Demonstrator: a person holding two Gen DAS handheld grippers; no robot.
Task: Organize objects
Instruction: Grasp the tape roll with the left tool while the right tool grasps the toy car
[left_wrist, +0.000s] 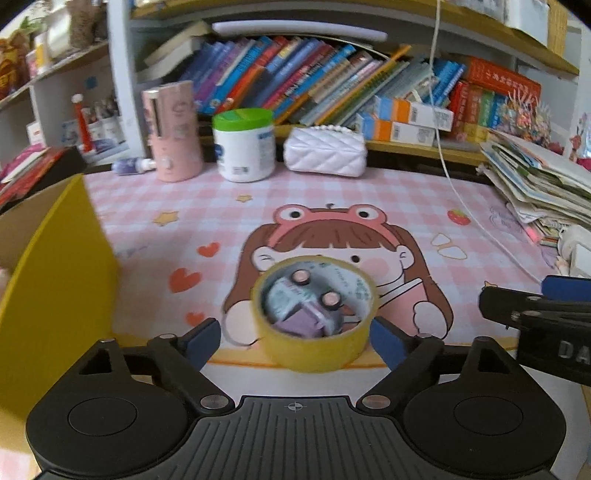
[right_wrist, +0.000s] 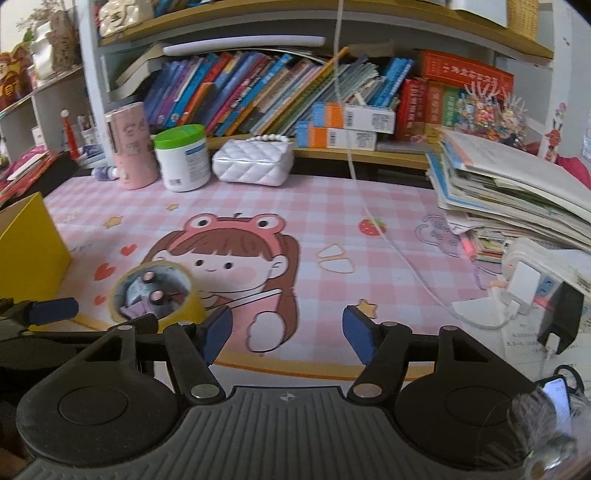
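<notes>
A yellow tape roll lies flat on the pink cartoon desk mat, near its front edge. Small batteries and a purple item lie inside its core. My left gripper is open, its blue pads either side of the roll; the left pad stands clear of it and the right pad is close beside it. In the right wrist view the tape roll sits at the lower left. My right gripper is open over bare mat to the right of the roll, with nothing between its fingers.
An open yellow box stands at the left. At the back are a pink cylinder, a green-lidded white tub and a white quilted purse. Stacked books, a white cable and a charger crowd the right.
</notes>
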